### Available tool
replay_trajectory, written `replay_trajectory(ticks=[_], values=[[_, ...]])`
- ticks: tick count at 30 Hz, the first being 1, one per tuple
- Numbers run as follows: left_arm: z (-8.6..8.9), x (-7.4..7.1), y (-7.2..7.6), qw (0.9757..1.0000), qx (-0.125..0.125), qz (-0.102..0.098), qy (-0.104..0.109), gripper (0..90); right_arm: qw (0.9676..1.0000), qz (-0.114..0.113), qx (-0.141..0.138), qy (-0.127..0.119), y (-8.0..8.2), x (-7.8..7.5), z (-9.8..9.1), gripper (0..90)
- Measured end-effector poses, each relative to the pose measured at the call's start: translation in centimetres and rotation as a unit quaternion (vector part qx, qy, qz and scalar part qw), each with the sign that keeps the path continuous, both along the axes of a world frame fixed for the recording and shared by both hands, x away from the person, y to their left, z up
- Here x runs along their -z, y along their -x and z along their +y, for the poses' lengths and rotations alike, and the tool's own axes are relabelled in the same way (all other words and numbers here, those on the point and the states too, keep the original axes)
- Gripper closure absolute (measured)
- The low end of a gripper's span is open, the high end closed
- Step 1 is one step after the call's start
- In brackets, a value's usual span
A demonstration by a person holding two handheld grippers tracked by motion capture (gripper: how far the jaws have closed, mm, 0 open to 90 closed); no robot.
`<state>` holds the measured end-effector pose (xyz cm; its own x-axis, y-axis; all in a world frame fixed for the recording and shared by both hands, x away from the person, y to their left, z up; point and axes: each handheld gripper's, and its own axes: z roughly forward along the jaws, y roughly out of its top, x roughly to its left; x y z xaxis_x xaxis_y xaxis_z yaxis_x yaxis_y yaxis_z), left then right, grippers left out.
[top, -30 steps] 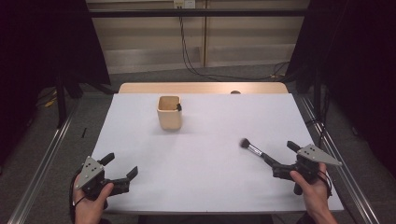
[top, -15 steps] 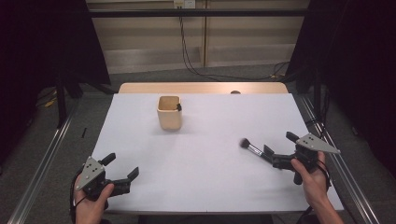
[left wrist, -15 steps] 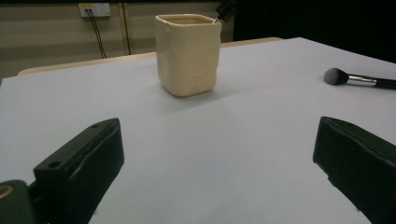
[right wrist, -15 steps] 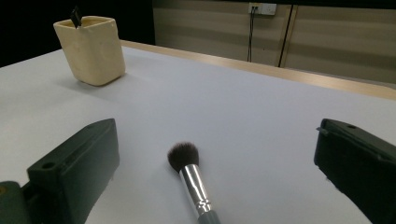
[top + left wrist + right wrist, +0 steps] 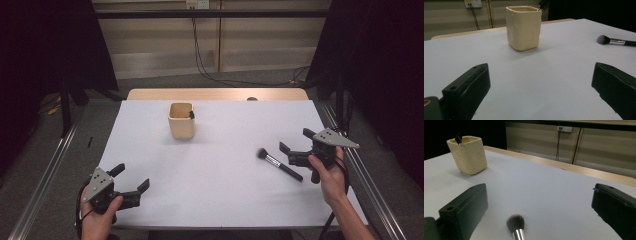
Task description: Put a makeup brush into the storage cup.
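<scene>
A: Start with the high view. Where do your grippers sit?

B: Your left gripper (image 5: 131,179) is at the lower left of the frame, low over the white table (image 5: 220,200), its jaws spread with nothing between them. Your right gripper (image 5: 295,142) is at the right middle, jaws also parted, just beside the handle end of the makeup brush (image 5: 279,164). The brush lies flat on the table, bristle head pointing toward the upper left. The cream cup (image 5: 181,120) stands upright at upper centre, well apart from both grippers, with a small dark thing at its rim.

A: And your left gripper view?

B: Your two black jaws rise at the lower corners, wide apart. The cup (image 5: 523,27) stands at top centre; the brush (image 5: 616,40) lies at the right edge.

A: Your right gripper view?

B: Jaws released again, one at each lower corner. The brush (image 5: 516,226) head sits at bottom centre between them, touching neither. The cup (image 5: 468,154) is at the upper left.
</scene>
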<state>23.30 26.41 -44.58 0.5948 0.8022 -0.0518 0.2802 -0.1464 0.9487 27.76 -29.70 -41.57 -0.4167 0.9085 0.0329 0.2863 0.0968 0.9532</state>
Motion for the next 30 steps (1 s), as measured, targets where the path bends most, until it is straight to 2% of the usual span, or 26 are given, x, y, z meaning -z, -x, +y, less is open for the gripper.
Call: replay_trajectory(ticks=[2, 9, 15, 18, 20, 26, 30], values=[[0.1, -0.1, -0.1, 1.0, 0.001, -0.004, -0.002, 1.9, 0.9999, 0.003, -0.004, -0.011, -0.5, 0.1, 0.1, 0.2], [0.2, -0.1, -0.1, 1.0, -0.005, -0.004, 0.005, 1.9, 0.9999, 0.016, 0.001, -0.004, -2.0, 0.7, 0.3, 0.6], [0.3, -0.1, 0.1, 1.0, -0.006, -0.005, 0.003, 1.9, 0.9998, 0.018, -0.004, -0.002, -2.7, 0.3, 0.6, 0.7], [0.5, -0.1, 0.1, 1.0, -0.004, -0.006, 0.001, 1.9, 0.9996, 0.026, -0.009, 0.006, -3.0, 0.2, 0.5, 1.0], [0.5, -0.1, 0.1, 1.0, -0.006, -0.005, 0.0, 1.9, 0.9988, 0.046, -0.017, 0.008, -3.3, 0.2, 0.3, 1.1], [0.6, -0.1, 0.1, 1.0, -0.006, -0.004, 0.002, 1.9, 0.9959, 0.08, -0.028, 0.031, -4.0, 0.4, -0.1, 3.2], [0.6, -0.1, 0.1, 1.0, -0.003, -0.003, 0.001, 2.0, 0.9923, 0.106, -0.042, 0.048, -4.1, 0.0, -0.1, 3.0]])
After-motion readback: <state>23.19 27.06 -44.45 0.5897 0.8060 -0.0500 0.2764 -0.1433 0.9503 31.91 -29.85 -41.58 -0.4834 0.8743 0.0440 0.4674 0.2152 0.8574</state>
